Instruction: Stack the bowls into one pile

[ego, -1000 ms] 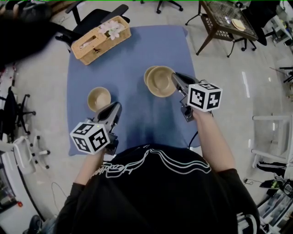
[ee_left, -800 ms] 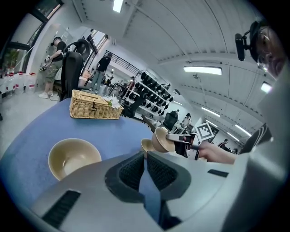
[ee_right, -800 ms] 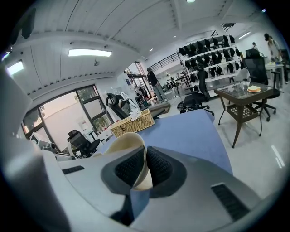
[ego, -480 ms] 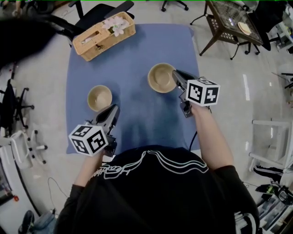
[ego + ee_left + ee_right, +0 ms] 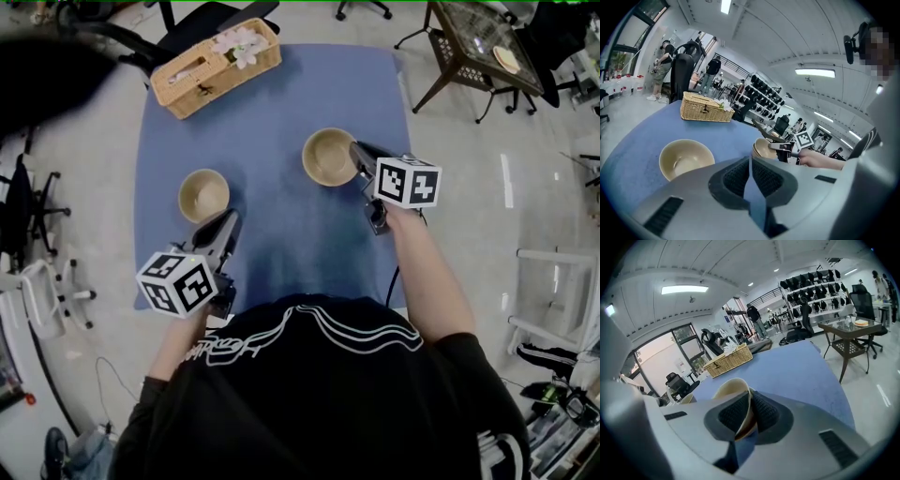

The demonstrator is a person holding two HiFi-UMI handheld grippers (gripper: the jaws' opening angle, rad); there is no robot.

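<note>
Two groups of tan bowls sit on a blue cloth (image 5: 281, 94). A single bowl (image 5: 203, 194) (image 5: 686, 159) lies at the left. At the right, another bowl (image 5: 328, 157) (image 5: 727, 389) sits nested in a second bowl, whose double rim (image 5: 761, 148) shows in the left gripper view. My right gripper (image 5: 355, 147) (image 5: 749, 404) is shut on the near-right rim of the top bowl. My left gripper (image 5: 231, 217) (image 5: 749, 159) is shut and holds nothing. It hovers just in front and to the right of the single bowl.
A wicker basket (image 5: 217, 66) (image 5: 705, 108) (image 5: 729, 361) with flowers stands at the far left corner of the cloth. A dark side table (image 5: 473, 47) (image 5: 851, 331) is off to the right. Office chairs stand on the floor to the left and behind.
My right gripper came down with its bowl. That bowl hung offset over the other one and now sits squarely in it. The left gripper barely moved.
</note>
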